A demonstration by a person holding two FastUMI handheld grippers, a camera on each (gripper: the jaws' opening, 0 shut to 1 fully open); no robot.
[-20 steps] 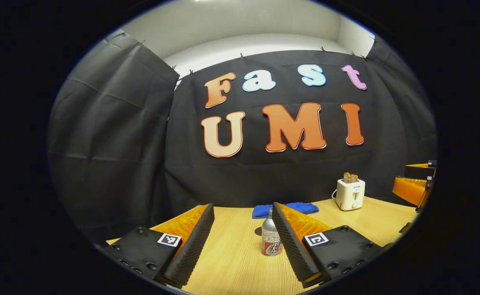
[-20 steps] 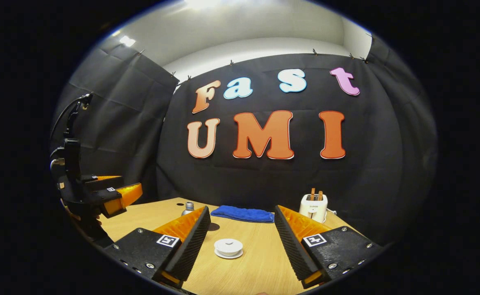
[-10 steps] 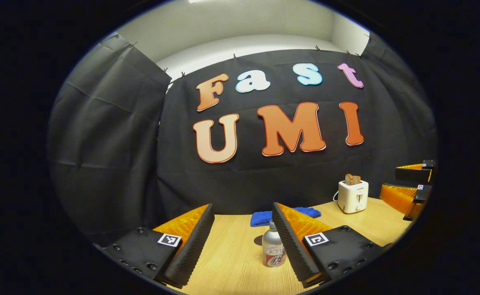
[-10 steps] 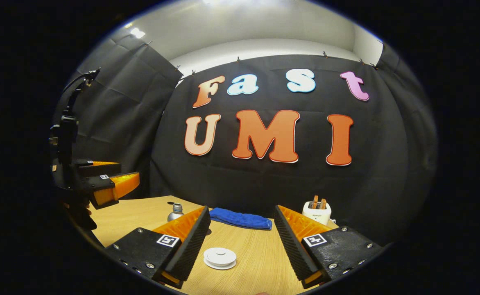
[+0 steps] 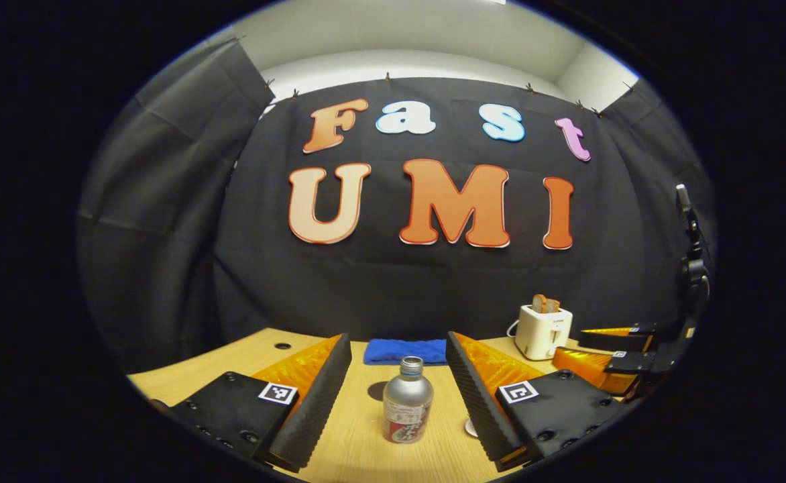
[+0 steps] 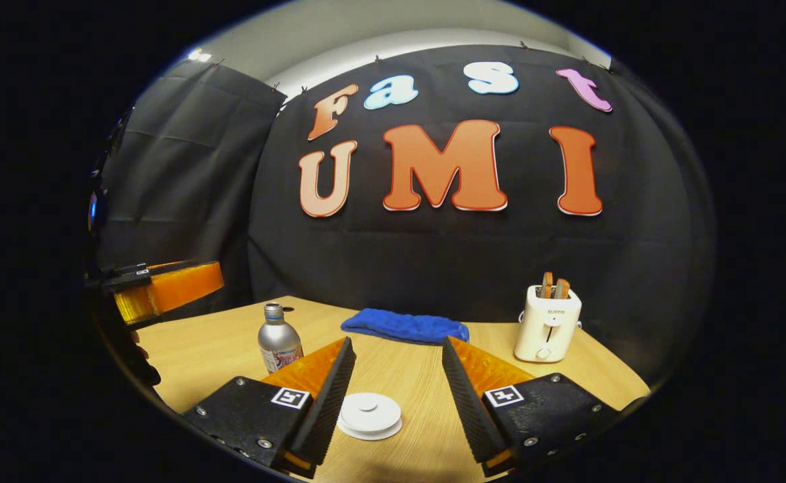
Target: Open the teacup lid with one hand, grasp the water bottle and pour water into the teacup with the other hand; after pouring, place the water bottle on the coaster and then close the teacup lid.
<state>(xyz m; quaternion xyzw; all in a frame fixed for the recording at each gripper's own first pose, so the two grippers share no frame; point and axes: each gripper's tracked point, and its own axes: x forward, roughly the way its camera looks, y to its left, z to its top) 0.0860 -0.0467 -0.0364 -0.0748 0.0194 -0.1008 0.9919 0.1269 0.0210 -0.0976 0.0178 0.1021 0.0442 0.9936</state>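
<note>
Bottle (image 5: 406,401) and lidded teacup (image 6: 369,415) stand apart on wooden table (image 6: 218,349).

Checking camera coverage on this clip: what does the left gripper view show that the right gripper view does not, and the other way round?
Left gripper view: the right gripper, open, seen from outside at the right edge, and the water bottle standing upright, centred ahead of the open left gripper.
Right gripper view: the teacup, lid on, ahead of its own open fingers, and the left gripper at the left edge.
Both: the bottle, the blue towel, the toaster and the wooden table.
</note>
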